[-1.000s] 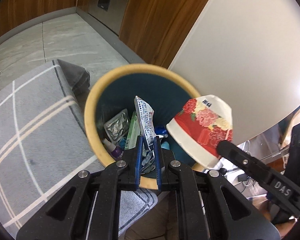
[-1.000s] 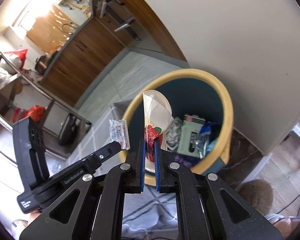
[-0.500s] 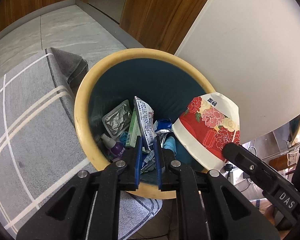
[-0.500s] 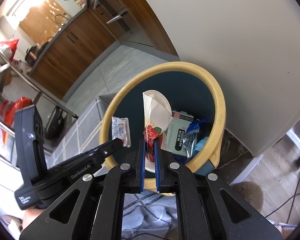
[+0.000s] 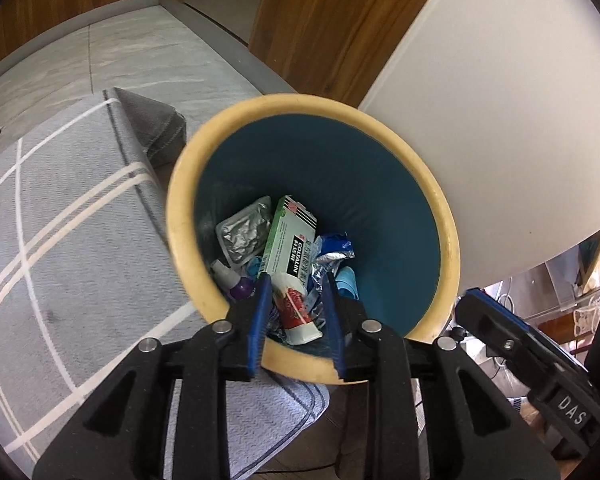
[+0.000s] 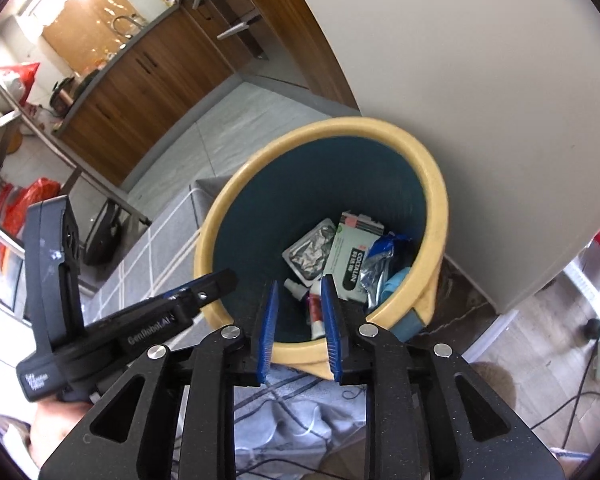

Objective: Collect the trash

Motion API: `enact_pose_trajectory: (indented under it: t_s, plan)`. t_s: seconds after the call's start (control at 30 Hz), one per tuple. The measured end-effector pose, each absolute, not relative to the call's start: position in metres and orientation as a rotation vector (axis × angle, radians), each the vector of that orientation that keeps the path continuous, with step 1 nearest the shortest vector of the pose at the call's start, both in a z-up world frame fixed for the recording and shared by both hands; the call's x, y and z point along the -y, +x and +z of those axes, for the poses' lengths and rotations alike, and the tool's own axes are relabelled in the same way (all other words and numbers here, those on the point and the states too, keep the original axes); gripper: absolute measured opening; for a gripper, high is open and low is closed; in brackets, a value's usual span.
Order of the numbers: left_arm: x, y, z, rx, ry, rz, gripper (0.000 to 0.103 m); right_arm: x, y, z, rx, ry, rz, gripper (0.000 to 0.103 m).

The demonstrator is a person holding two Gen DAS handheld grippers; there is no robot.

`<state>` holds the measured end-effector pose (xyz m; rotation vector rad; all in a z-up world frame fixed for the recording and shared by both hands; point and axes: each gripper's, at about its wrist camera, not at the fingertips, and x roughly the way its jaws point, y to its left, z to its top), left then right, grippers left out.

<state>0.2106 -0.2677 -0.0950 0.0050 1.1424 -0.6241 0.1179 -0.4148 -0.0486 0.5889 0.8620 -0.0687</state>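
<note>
Now both tongs hang over the bin (image 5: pixel 312 108), pointing down into it, and both have just been opening. The left tongs (image 5: pixel 296 284) stand partly apart with nothing pinched between the blue pads (image 5: pixel 260 312); seen through their gap, a red-and-white packet (image 5: pixel 296 308) lies loose on the trash at the bin's bottom. The right tongs (image 6: pixel 298 292) are likewise partly apart and empty, with the same packet (image 6: pixel 315 312) visible far below between their pads (image 6: pixel 268 320).

Inside the bin, whose rim is yellow and inner wall teal, the trash sits in a heap: a green-and-white box (image 5: pixel 290 240), a silver foil pack (image 5: pixel 244 232) just left of it, a blue-and-silver wrapper (image 5: pixel 332 248) to its right, and a small white bottle with a purple base (image 5: pixel 232 280) near the left wall. In the right wrist view the box (image 6: pixel 350 256), foil pack (image 6: pixel 310 252) and wrapper (image 6: pixel 384 256) lie in the same order.

The bin stands on the floor against a white panel (image 5: pixel 500 120), beside a grey striped rug (image 5: pixel 60 240). Each tool shows in the other's view: the right one at the left view's lower right, the left one at the right view's lower left.
</note>
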Motion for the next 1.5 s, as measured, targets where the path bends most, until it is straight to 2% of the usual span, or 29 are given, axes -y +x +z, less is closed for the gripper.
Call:
enact_pose_trajectory:
  t_s: [0.17,0.23,0.43,0.5,0.57,0.67,0.8,1.1,1.5]
  plan:
    - [0.248,0.199,-0.072,-1.085,-0.023,-0.601,0.057,0.420,0.098,-0.029,-0.820,0.526,-0.071,0.033]
    - [0.238,0.192,-0.059,-1.061,-0.033,-0.601,0.059,0.420,0.090,-0.022,-0.800,0.506,-0.073,0.038]
    - [0.216,0.165,-0.018,-0.960,-0.017,-0.595,0.085,0.415,0.063,-0.003,-0.743,0.423,-0.073,0.065]
    - [0.213,0.155,-0.007,-0.925,-0.008,-0.591,0.090,0.410,0.055,0.004,-0.718,0.383,-0.077,0.077]
    - [0.208,0.142,0.004,-0.879,0.009,-0.574,0.095,0.405,0.049,0.012,-0.689,0.341,-0.081,0.084]
    - [0.203,0.126,0.018,-0.817,0.021,-0.561,0.097,0.397,0.039,0.023,-0.640,0.281,-0.083,0.092]
    - [0.201,0.106,0.032,-0.751,0.028,-0.555,0.097,0.389,0.029,0.032,-0.604,0.205,-0.088,0.095]
    - [0.193,0.071,0.047,-0.657,0.034,-0.503,0.097,0.393,0.011,0.039,-0.576,0.185,-0.100,0.097]
    - [0.194,0.065,0.046,-0.637,0.049,-0.497,0.097,0.390,0.011,0.038,-0.579,0.194,-0.095,0.097]
